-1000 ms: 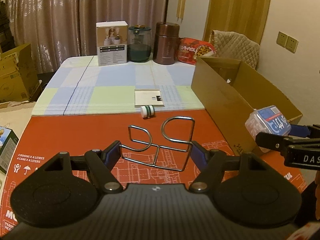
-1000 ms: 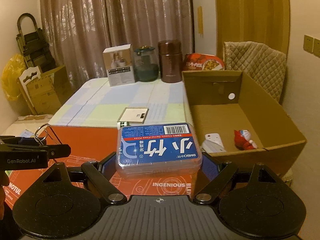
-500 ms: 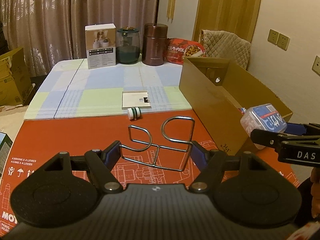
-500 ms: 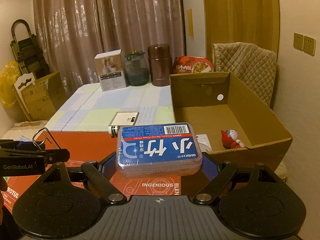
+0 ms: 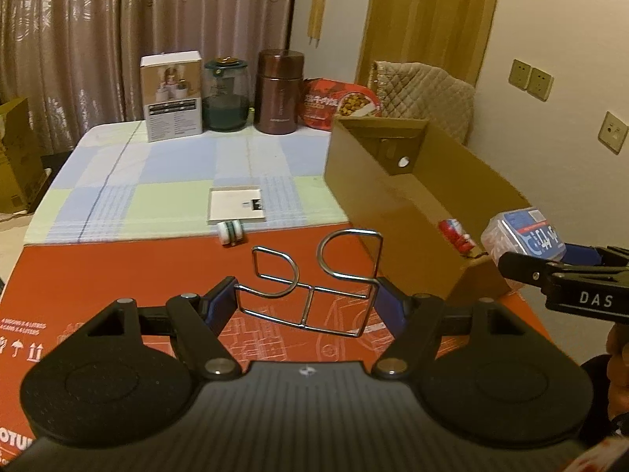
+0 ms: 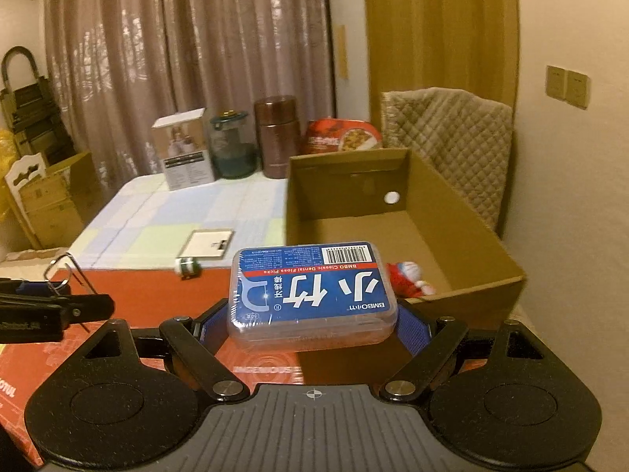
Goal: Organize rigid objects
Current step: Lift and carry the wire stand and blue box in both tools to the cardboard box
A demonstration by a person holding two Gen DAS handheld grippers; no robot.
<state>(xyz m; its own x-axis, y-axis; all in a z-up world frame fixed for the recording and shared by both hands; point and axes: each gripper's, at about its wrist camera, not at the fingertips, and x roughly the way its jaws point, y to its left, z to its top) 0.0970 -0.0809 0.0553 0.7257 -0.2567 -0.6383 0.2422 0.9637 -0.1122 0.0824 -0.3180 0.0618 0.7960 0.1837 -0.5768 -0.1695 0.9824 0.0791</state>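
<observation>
- The cardboard box (image 6: 464, 212) stands open-topped at about 1 o'clock in the right wrist view, its near rim just beyond the load; aim for the bare floor at the middle, clear of the red and white toy (image 6: 407, 275) lying against the near wall.
- The right gripper (image 6: 312, 328) is closed on the short ends of a dental floss picks box (image 6: 310, 289), held flat with the label up; judging by the rim line, it should travel forward past the near wall before it lowers, so the clear case does not knock the cardboard edge; the smooth plastic may slip, so let go low rather than drop it.
- The left gripper (image 5: 306, 299) is clamped on a wire puzzle (image 5: 314, 281), which hangs above the red cardboard sheet (image 5: 118, 275); the box lies at 2 o'clock from it; keep it back until the right side has unloaded, since both arms converge on one opening.
- A small white and green roll (image 5: 231, 232) lies at 11 o'clock, at the sheet's far edge, apparently left for later.
</observation>
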